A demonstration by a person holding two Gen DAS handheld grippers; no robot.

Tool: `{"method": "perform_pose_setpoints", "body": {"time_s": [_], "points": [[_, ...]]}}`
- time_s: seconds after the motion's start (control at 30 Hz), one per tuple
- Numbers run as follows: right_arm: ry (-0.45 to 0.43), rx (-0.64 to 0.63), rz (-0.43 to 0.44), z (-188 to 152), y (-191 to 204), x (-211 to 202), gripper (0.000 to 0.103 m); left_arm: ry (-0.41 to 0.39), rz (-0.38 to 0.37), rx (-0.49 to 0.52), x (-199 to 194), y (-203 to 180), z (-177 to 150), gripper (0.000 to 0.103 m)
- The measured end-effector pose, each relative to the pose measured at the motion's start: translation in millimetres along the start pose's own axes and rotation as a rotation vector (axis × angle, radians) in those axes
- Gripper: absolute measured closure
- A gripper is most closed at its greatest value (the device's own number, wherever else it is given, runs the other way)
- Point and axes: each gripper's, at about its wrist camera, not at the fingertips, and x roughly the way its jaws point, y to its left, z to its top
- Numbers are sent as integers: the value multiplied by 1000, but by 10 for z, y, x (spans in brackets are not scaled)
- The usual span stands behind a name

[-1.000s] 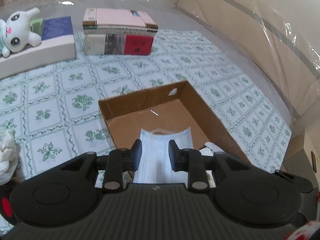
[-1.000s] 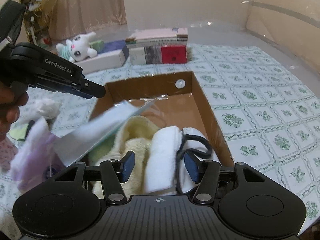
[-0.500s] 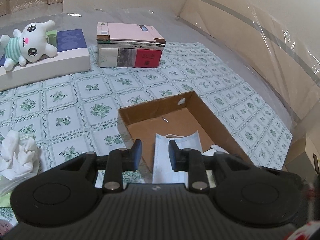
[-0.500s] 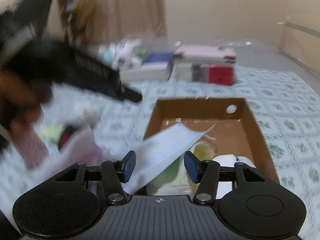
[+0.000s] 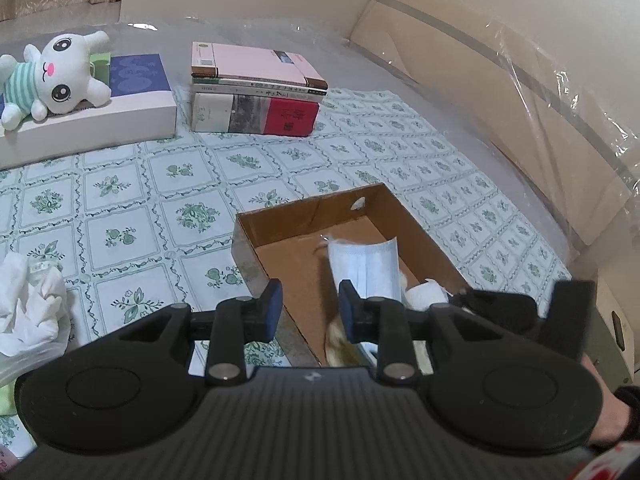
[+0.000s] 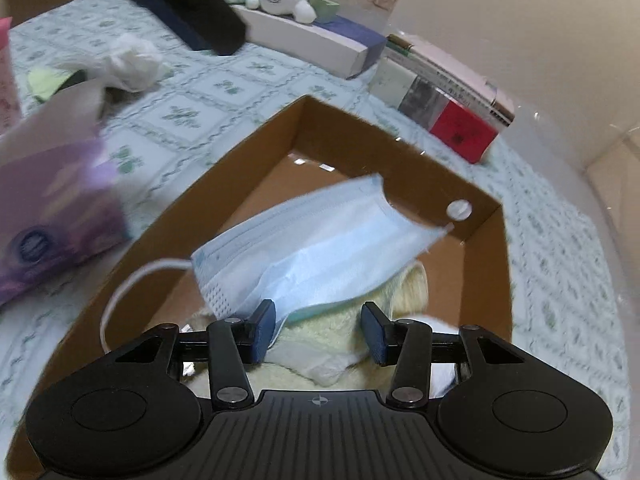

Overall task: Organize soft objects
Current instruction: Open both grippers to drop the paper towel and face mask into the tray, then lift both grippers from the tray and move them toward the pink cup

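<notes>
The mask (image 6: 316, 240) lies in the box (image 6: 486, 236), draped over a yellow towel (image 6: 400, 292) and tilted, its far corner raised toward the box's far wall. One ear loop (image 6: 120, 292) trails loose toward the near-left wall.

My right tongs (image 6: 318, 330) stand apart, nothing pinched; the jaws have just been closing, and the mask's lower edge sits just ahead of the left pad, though I cannot tell for certain whether it touches. My left tongs (image 5: 308, 304) are partly spread and empty, hanging over the box's left wall with the mask just past the right finger.

Handling, in my judgement: the mask is very light, limp and thin, so it will fold or slide away under a push and will not hold a shape. The pleated middle or the stiffer side seam is the soundest place to pinch. The loop is stretchy and likely to snag.

More soft things wait outside the box: white cloth (image 6: 132, 60) and a purple pack (image 6: 52, 200) on the patterned cover (image 5: 120, 200).
</notes>
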Motion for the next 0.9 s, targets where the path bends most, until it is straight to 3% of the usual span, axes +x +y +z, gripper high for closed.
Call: {"method": "perform_pose_setpoints", "body": {"time_s": [0.17, 0.23, 0.3, 0.57, 0.8, 0.9], "points": [[-33, 98, 33, 84, -122, 50, 55, -16, 10, 22, -130, -18, -30, 73], [-61, 177, 50, 80, -191, -74, 51, -24, 19, 37, -198, -36, -55, 72], [-89, 252, 59, 45, -255, -215, 41, -33, 26, 43, -276, -53, -92, 71], [-142, 515, 70, -189, -307, -899, 38, -67, 55, 33, -693, -164, -391, 61], [-141, 686, 49, -422, -82, -1521, 36, -101, 98, 30, -1195, -251, -779, 37], [-141, 715, 37, -491, 126, -1769, 35, -119, 125, 57, -1427, -303, -1000, 32]]}}
